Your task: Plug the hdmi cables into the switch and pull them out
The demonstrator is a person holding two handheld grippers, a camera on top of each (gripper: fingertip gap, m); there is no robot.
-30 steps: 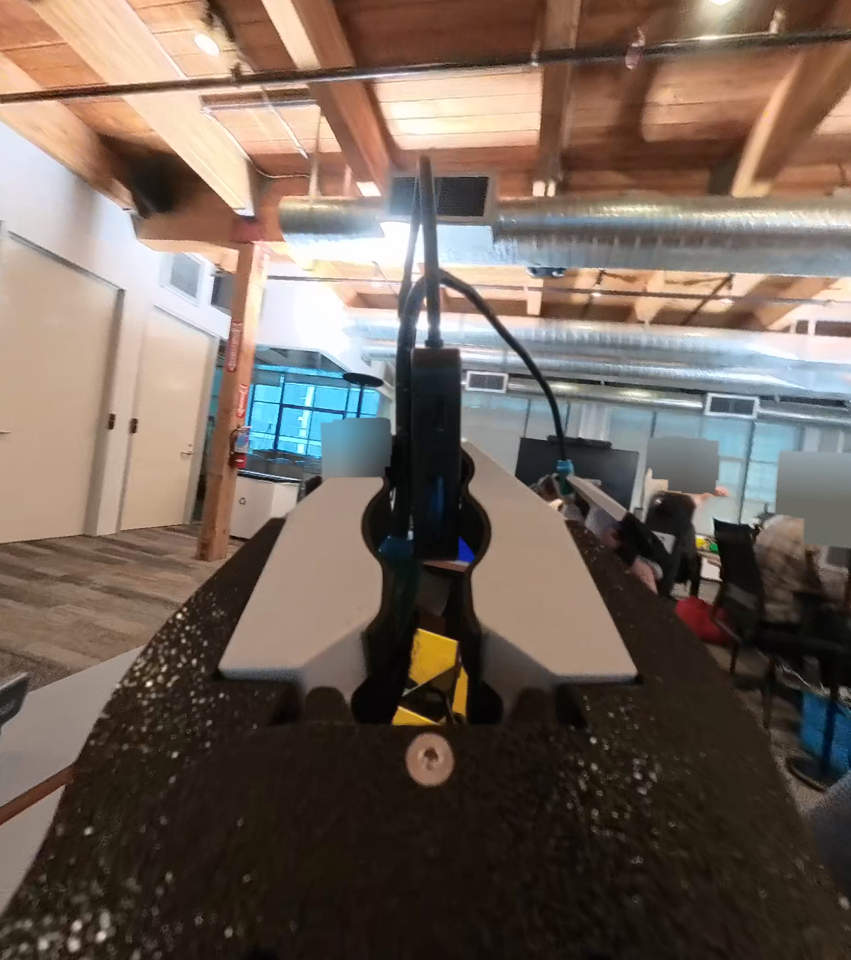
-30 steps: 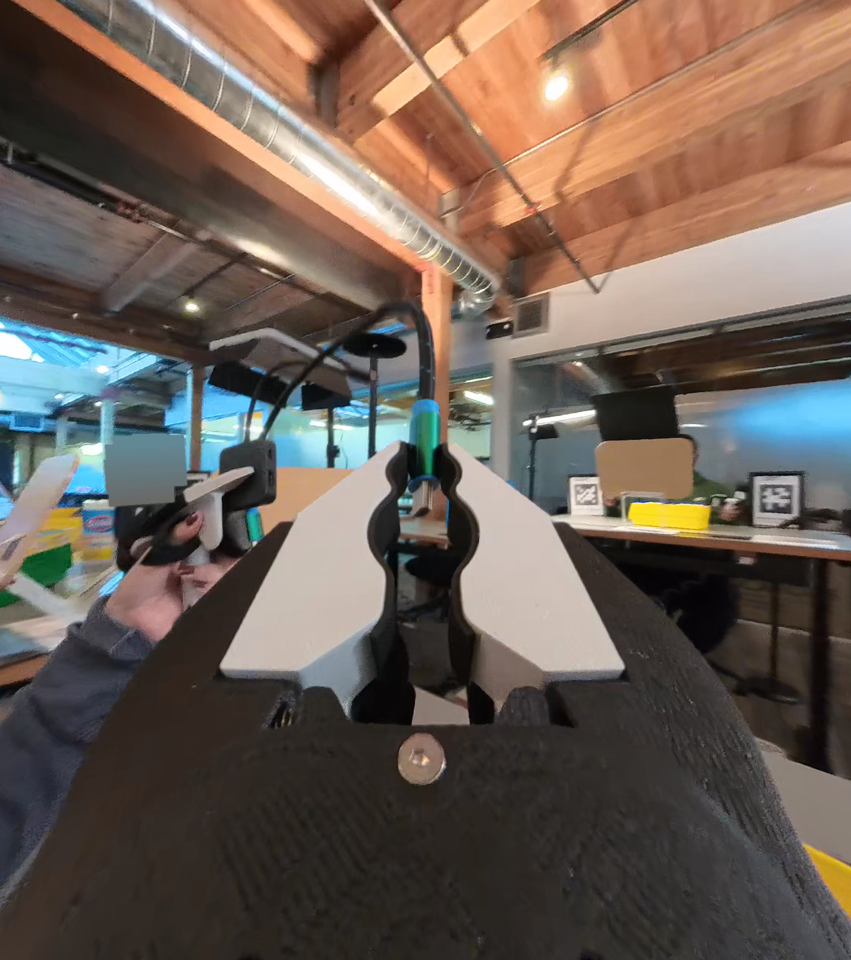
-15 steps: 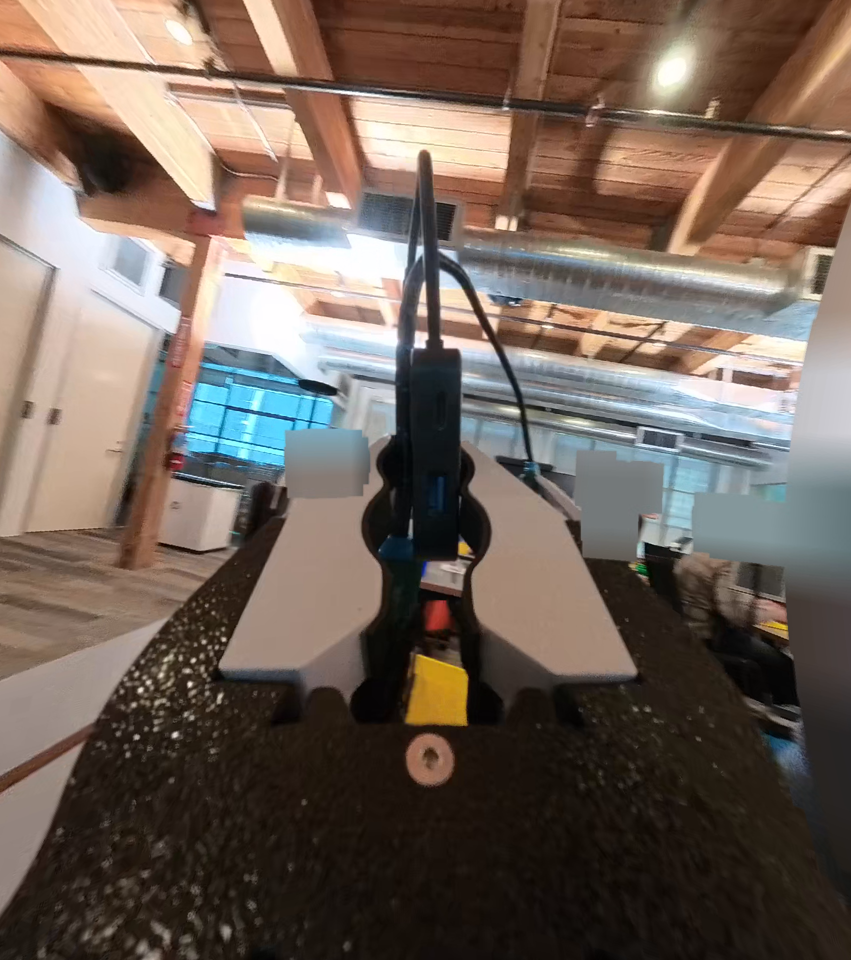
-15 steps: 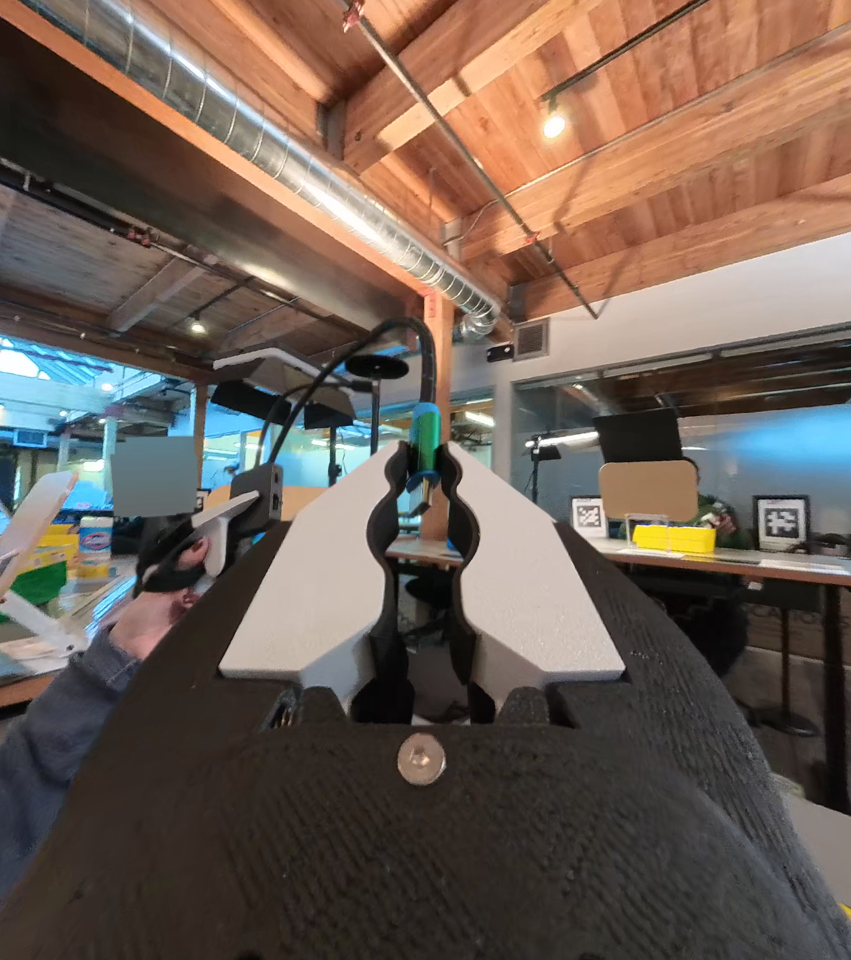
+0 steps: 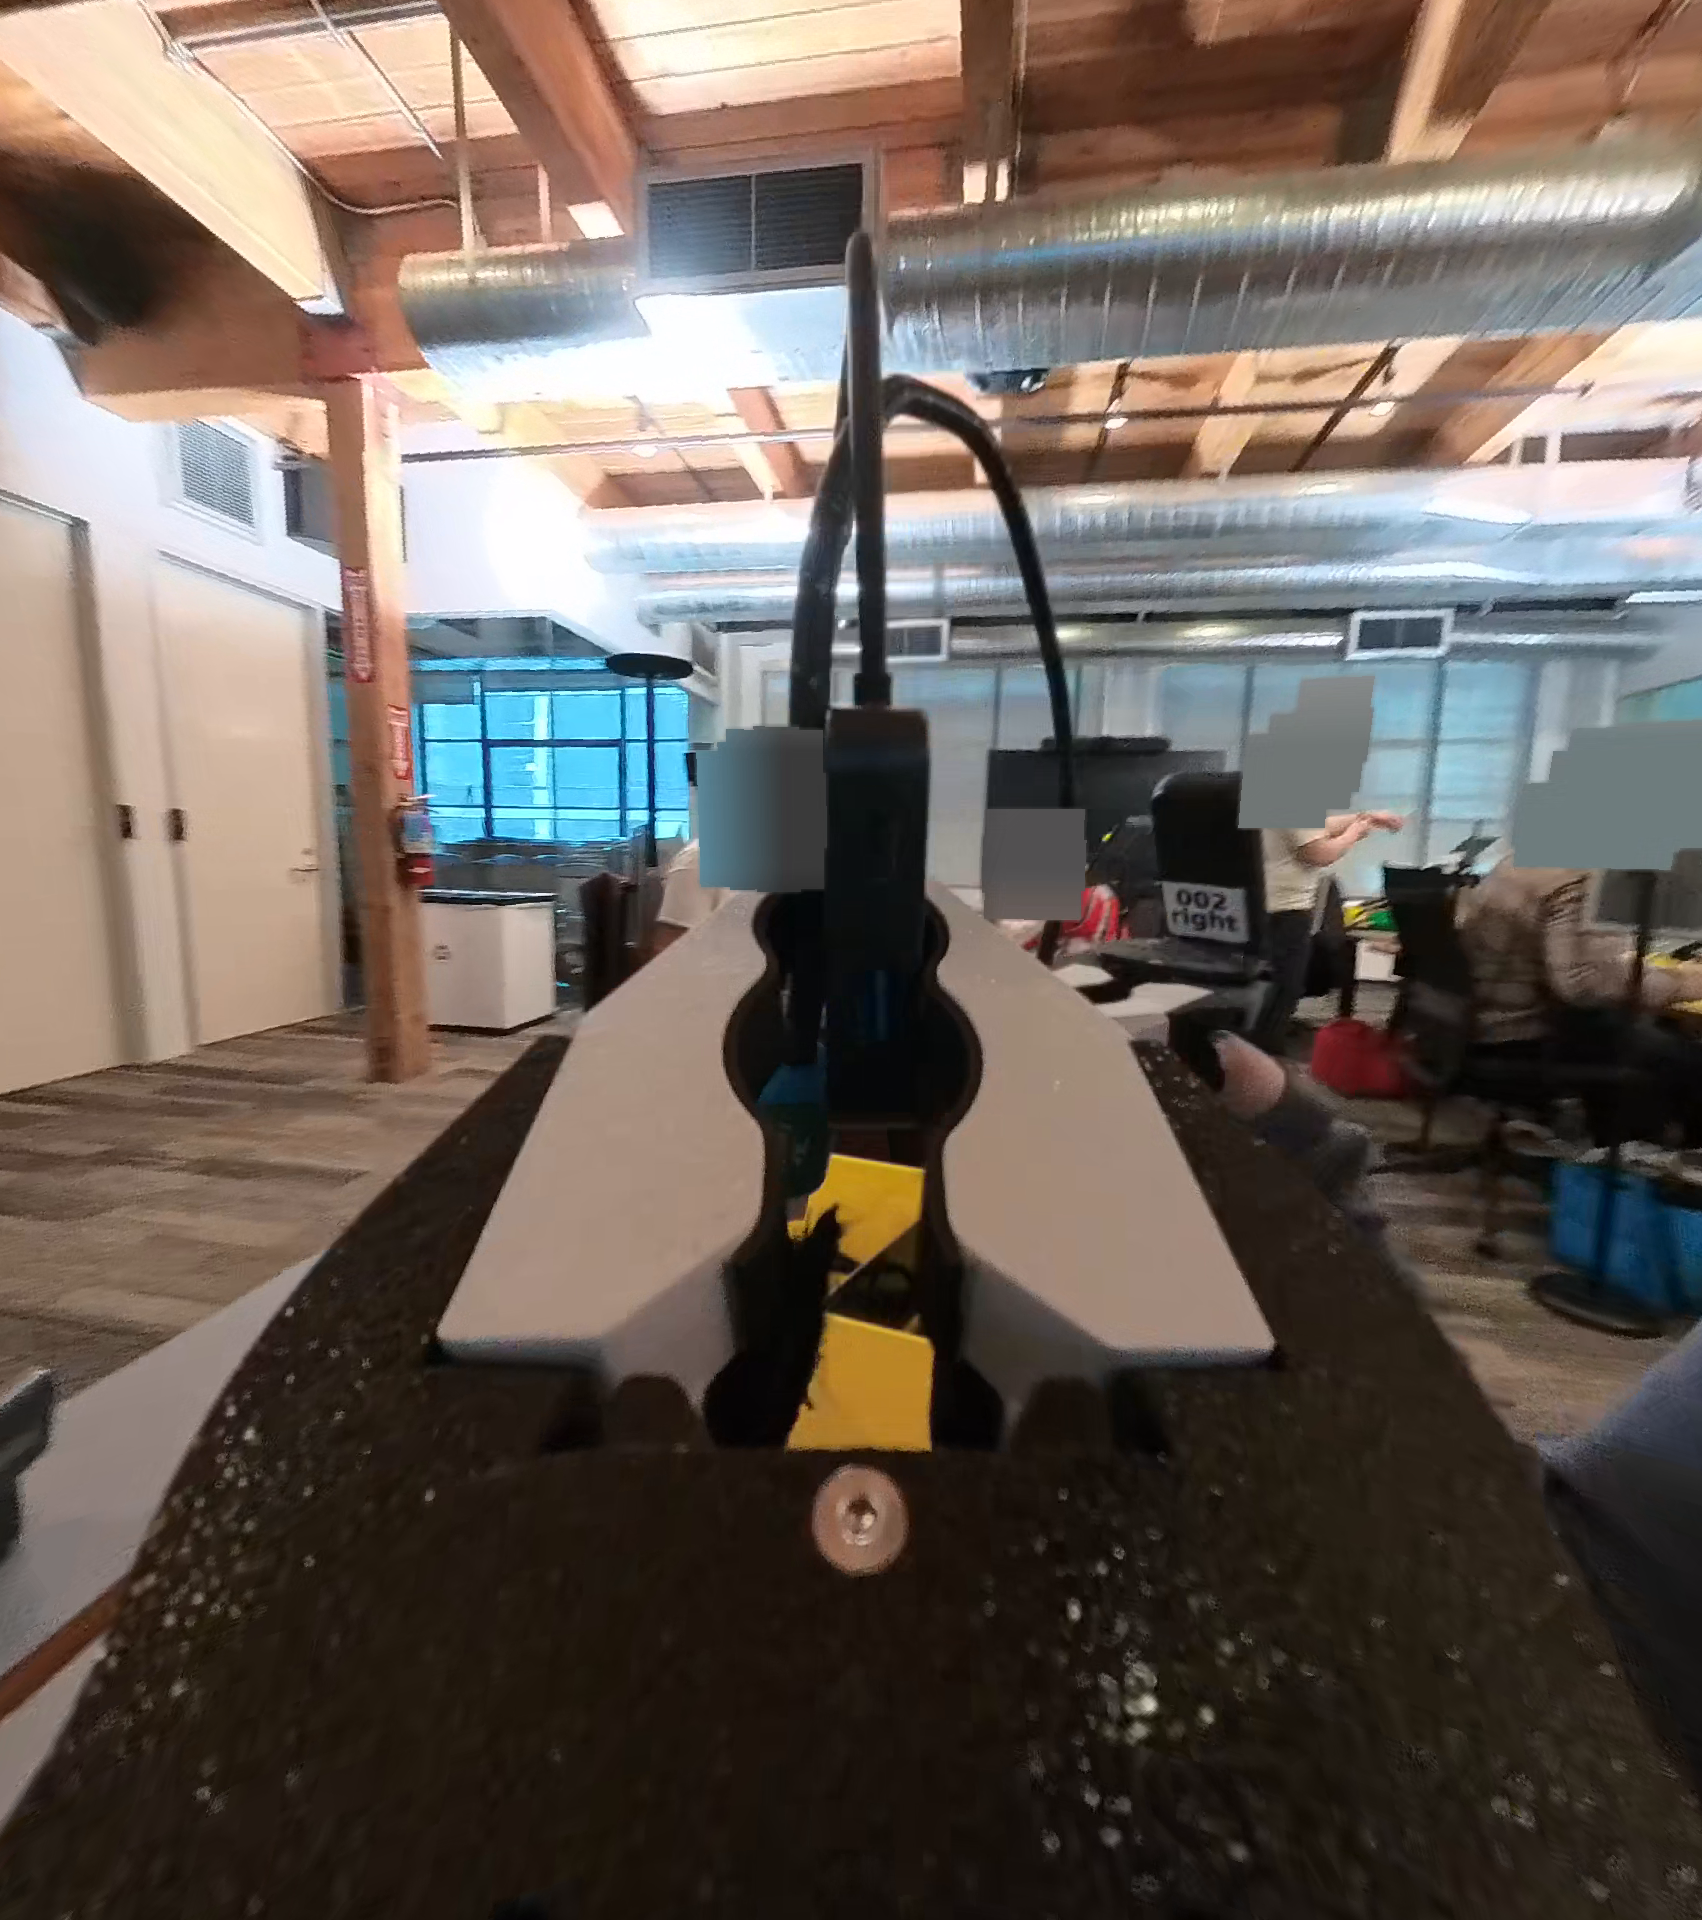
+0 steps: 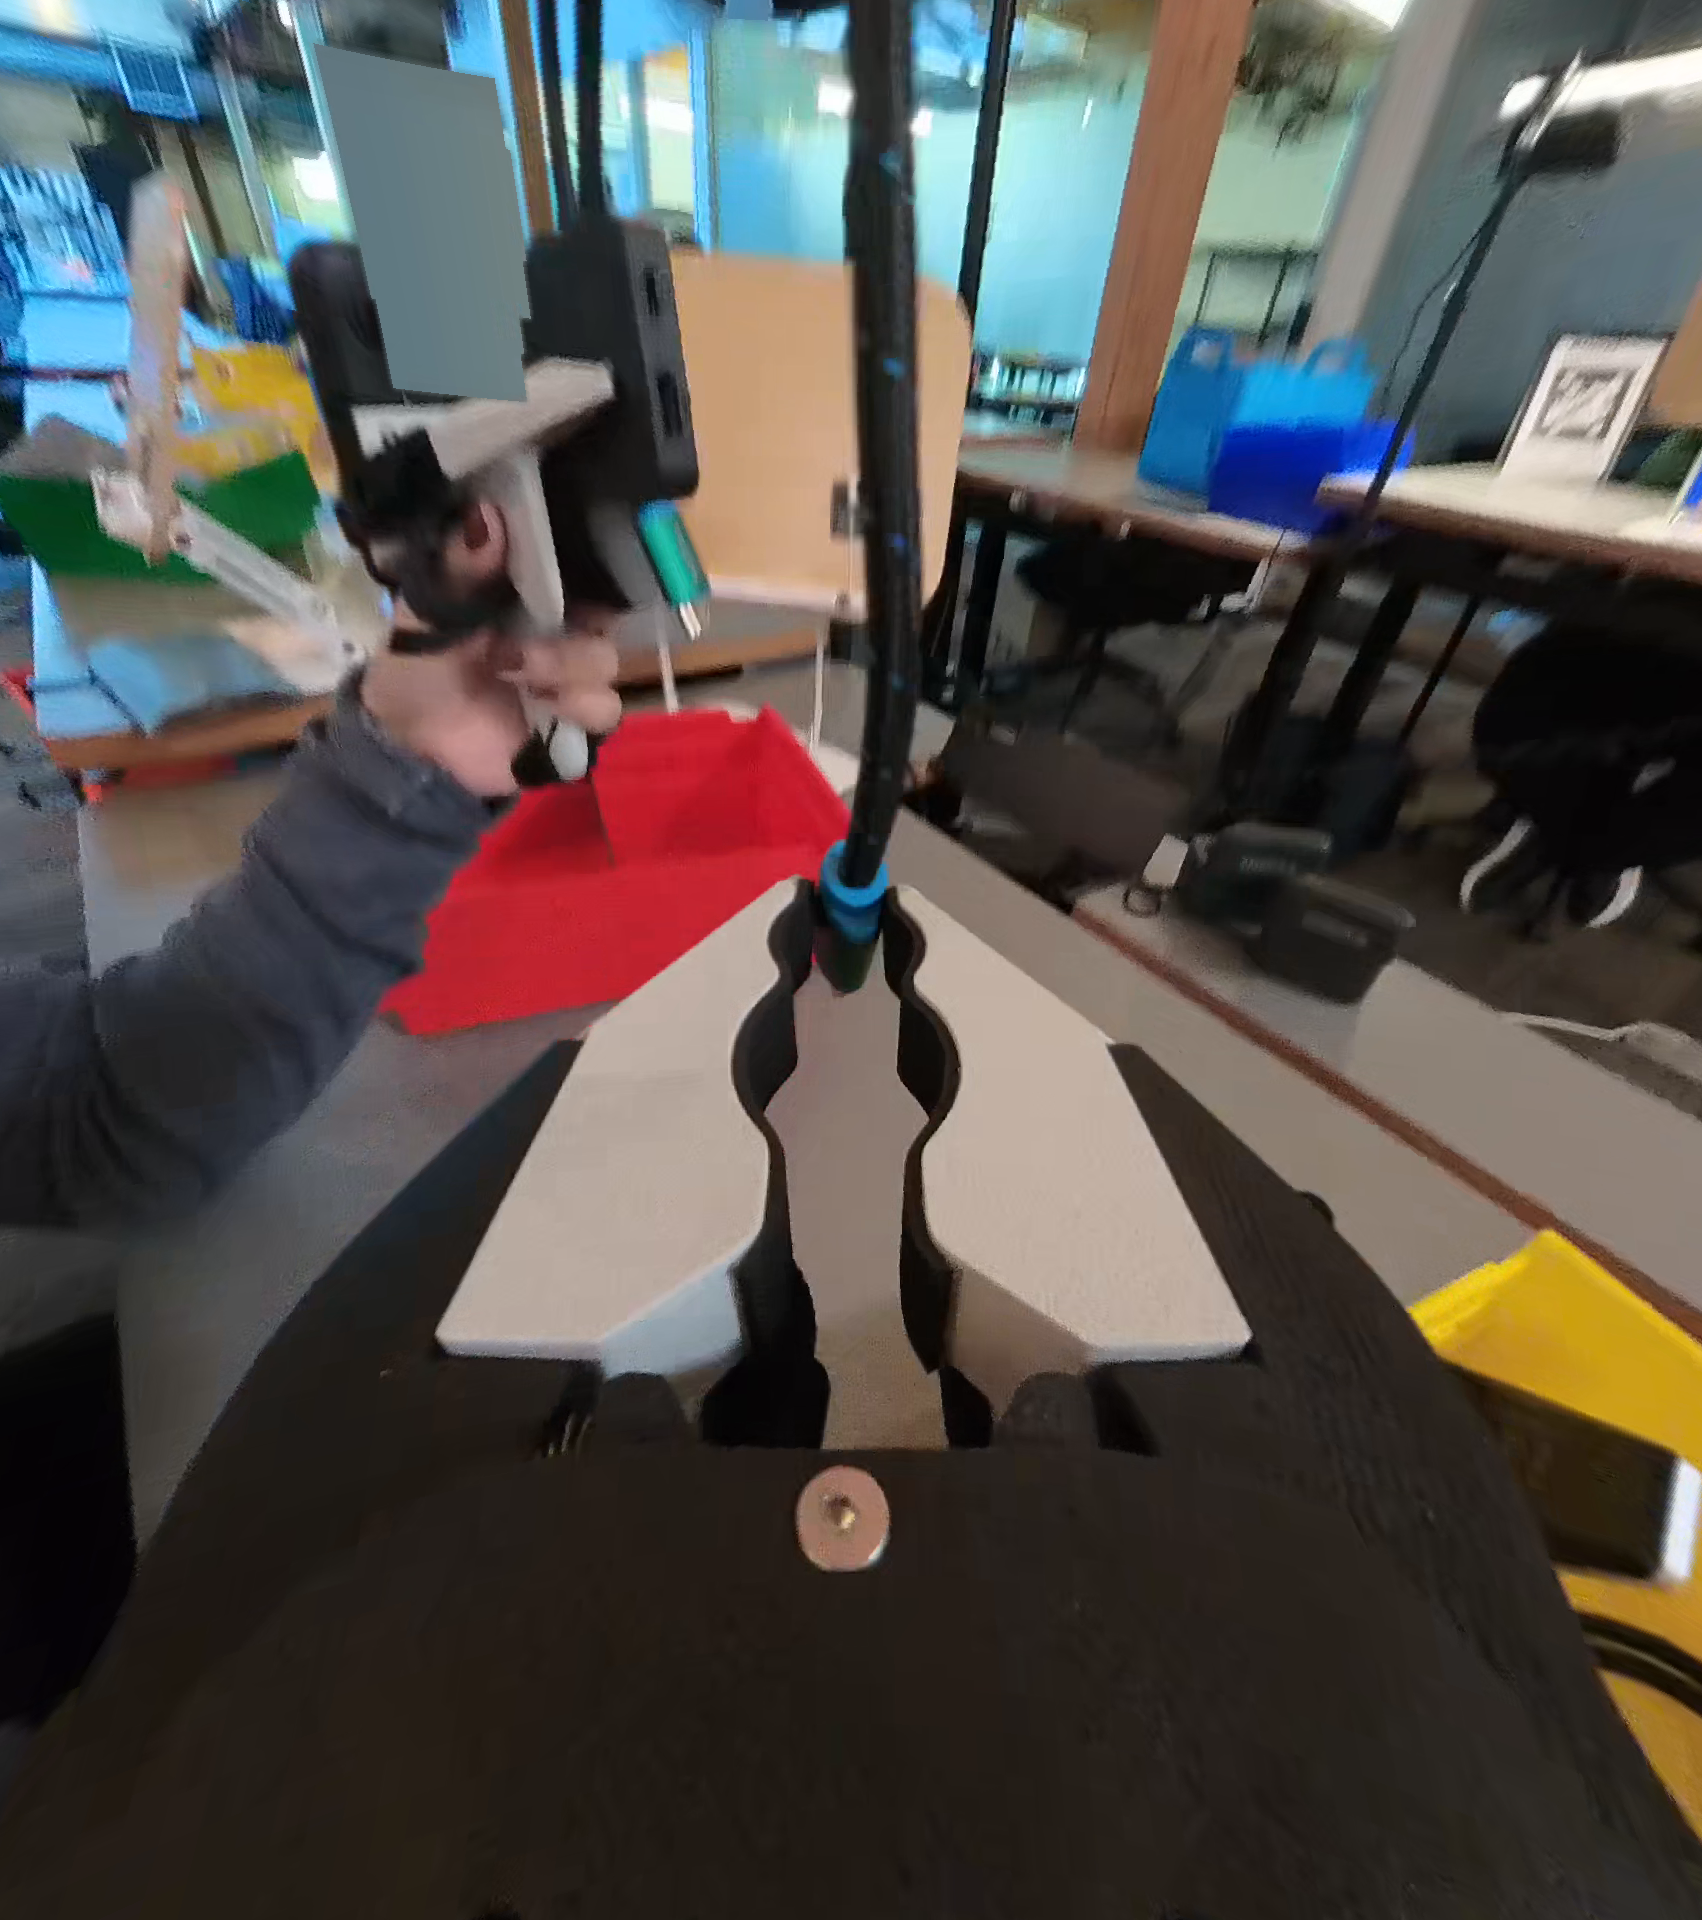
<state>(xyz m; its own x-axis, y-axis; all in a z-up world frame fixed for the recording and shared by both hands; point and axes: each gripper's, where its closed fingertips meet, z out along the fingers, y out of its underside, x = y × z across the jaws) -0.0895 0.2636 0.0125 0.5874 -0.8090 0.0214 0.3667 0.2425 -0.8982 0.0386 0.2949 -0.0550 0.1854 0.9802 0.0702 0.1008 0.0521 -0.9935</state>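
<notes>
Since a second ago your right gripper [image 6: 847,935] has tipped down from the ceiling toward the tabletop, and what it pinches now carries a blue collar, where a green-sleeved plug sat before. Switch [image 5: 873,862]: black box, held aloft in your left gripper [image 5: 852,997], fingers closed on its lower body, cables rising from its top end. Seen from the right wrist, a green plug [image 6: 672,566] hangs loose beside that switch, not seated. Blue-collared HDMI cable [image 6: 852,904]: clamped at the very fingertips of the right gripper, narrow gap, cord running straight up out of frame. Step in hand looks like the unplugging half, one cable just drawn clear. Next, you likely need to set this cable down on the grey table [image 6: 1449,1081] or by the yellow bin [image 6: 1657,1382], then reach back for the remaining plugs. Motion blur; port detail unreadable.
</notes>
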